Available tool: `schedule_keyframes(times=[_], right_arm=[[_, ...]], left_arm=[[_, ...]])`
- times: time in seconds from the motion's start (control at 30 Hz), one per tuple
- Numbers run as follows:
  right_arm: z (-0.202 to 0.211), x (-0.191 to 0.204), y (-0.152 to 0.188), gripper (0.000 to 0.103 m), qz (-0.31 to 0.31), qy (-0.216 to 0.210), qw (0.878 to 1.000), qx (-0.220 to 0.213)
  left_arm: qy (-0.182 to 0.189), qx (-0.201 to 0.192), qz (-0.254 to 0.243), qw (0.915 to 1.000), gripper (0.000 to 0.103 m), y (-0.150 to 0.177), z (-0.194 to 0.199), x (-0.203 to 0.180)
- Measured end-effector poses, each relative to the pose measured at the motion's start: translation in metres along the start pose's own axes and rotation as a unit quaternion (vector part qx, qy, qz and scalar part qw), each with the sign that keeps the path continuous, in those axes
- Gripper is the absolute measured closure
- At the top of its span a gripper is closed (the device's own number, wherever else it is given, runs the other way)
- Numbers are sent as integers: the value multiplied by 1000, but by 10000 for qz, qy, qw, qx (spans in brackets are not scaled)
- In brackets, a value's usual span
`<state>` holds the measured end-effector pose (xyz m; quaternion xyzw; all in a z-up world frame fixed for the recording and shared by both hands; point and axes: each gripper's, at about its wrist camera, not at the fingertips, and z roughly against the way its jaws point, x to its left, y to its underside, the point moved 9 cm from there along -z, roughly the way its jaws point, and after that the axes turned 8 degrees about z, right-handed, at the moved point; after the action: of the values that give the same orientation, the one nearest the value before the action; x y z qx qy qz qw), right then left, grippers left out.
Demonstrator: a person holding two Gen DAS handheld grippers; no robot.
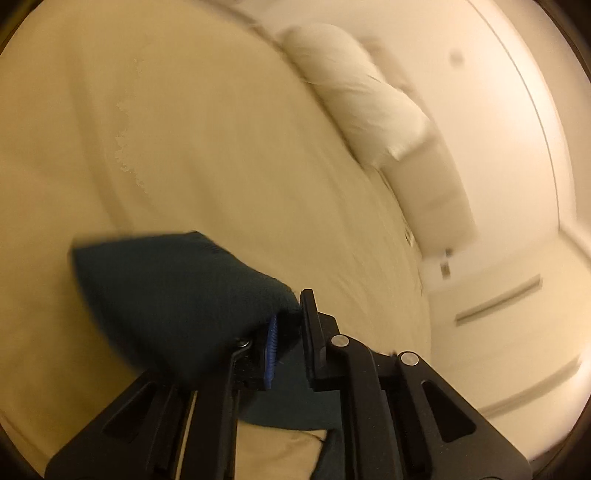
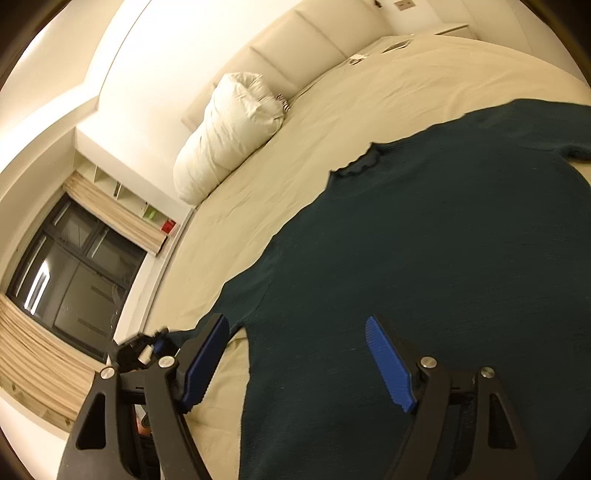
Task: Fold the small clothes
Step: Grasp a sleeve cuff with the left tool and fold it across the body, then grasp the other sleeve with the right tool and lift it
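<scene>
A dark teal knitted sweater (image 2: 424, 258) lies spread on the cream bed sheet (image 2: 388, 85), its neckline toward the pillow. My right gripper (image 2: 295, 321) hovers open over the sweater's lower part, and its blue pads (image 2: 388, 362) touch nothing. In the left wrist view my left gripper (image 1: 290, 319) is shut on a bunched end of the same dark teal cloth (image 1: 166, 288), which drapes over the left finger and hides it. From the right wrist view, that left gripper (image 2: 155, 345) shows at the sweater's far left tip, near the bed's edge.
A rolled white pillow (image 2: 229, 136) rests against the padded headboard (image 2: 314, 33). A dark window (image 2: 74, 273) with beige blinds is at the left. Beyond the bed stands a white bedside drawer unit (image 1: 498, 295). The left wrist view is blurred.
</scene>
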<state>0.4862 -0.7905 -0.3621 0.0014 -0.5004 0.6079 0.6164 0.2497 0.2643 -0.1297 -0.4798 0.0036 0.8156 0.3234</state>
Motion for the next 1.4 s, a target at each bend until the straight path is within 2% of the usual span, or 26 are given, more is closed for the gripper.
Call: schedule_keyframes(times=[0.07, 0.1, 0.2, 0.3, 0.37, 0.43, 0.47, 0.53, 0.57, 0.6, 0.7, 0.73, 0.77, 0.8, 0.87, 0.93, 0.97, 1.07, 1.1, 1.2, 1.23, 1.27, 1.3, 1.33, 1.37, 1.4], right_arm=[[9, -13, -5, 24, -86, 31, 9999, -106], [15, -23, -9, 24, -147, 61, 9997, -177], [33, -52, -20, 24, -320, 199, 9986, -368], [48, -85, -31, 24, -543, 329, 9967, -511], [54, -105, -36, 24, -643, 452, 9954, -541], [55, -127, -40, 24, -758, 555, 9942, -524], [54, -138, -41, 24, -823, 601, 9936, -489], [49, -155, -41, 24, -896, 682, 9929, -376], [45, -162, -41, 24, -916, 718, 9927, -312], [41, -167, -41, 24, -931, 733, 9926, -260], [21, -173, -41, 22, -965, 665, 9931, -97], [13, -172, -42, 22, -949, 651, 9933, -43], [6, -169, -44, 22, -910, 625, 9939, 1], [-4, -163, -48, 21, -817, 566, 9950, 54], [-18, -153, -57, 21, -631, 501, 9967, 139], [-35, -142, -71, 21, -398, 474, 9978, 240], [-45, -138, -78, 21, -301, 502, 9979, 275], [-80, -143, -96, 18, -164, 838, 9948, 564], [-93, -152, -99, 18, -212, 1088, 9913, 714], [-111, -152, -107, 15, -7, 1280, 9891, 734], [-114, -148, -108, 18, 144, 1329, 9880, 775], [-119, -142, -107, 25, 359, 1339, 9864, 883], [-121, -140, -106, 51, 473, 1364, 9847, 980], [-117, -144, -105, 68, 586, 1543, 9807, 1049], [-113, -148, -106, 77, 619, 1661, 9787, 1041], [-108, -151, -107, 91, 534, 1612, 9802, 1017]], left_arm=[[99, 150, -823, 9964, 92, 30, -19, -64], [148, 229, -1241, 9919, 92, 50, -30, -95], [354, 604, -2376, 9688, 94, 129, -67, -179], [514, 1027, -3305, 9368, 94, 227, -104, -232], [426, 1335, -3795, 9145, 93, 290, -135, -244], [228, 1705, -4195, 8913, 93, 345, -160, -232], [-17, 2038, -4413, 8739, 93, 374, -179, -218], [-338, 2487, -4524, 8558, 93, 404, -195, -192], [-436, 2619, -4504, 8524, 93, 412, -196, -180], [-387, 2568, -4484, 8553, 93, 414, -191, -177], [-509, 2596, -4519, 8519, 93, 409, -175, -172], [-428, 2540, -4521, 8540, 93, 404, -164, -170], [-293, 2427, -4457, 8612, 93, 394, -150, -173], [-194, 2314, -4330, 8710, 93, 367, -142, -182], [0, 2013, -4006, 8938, 93, 331, -125, -174], [-27, 1701, -3751, 9112, 93, 296, -119, -163], [-57, 1536, -3525, 9231, 93, 274, -115, -151], [-203, 1298, -2942, 9467, 93, 230, -108, -123], [-264, 1246, -2765, 9525, 93, 215, -108, -112], [-437, 1142, -2470, 9613, 93, 183, -111, -92], [-482, 1109, -2402, 9632, 93, 175, -111, -87], [-506, 1071, -2334, 9651, 93, 167, -108, -81], [-529, 1022, -2282, 9668, 93, 159, -108, -78], [-544, 987, -2249, 9679, 93, 157, -106, -76], [-538, 958, -2193, 9694, 93, 150, -106, -74], [-523, 951, -2157, 9704, 93, 147, -105, -69]])
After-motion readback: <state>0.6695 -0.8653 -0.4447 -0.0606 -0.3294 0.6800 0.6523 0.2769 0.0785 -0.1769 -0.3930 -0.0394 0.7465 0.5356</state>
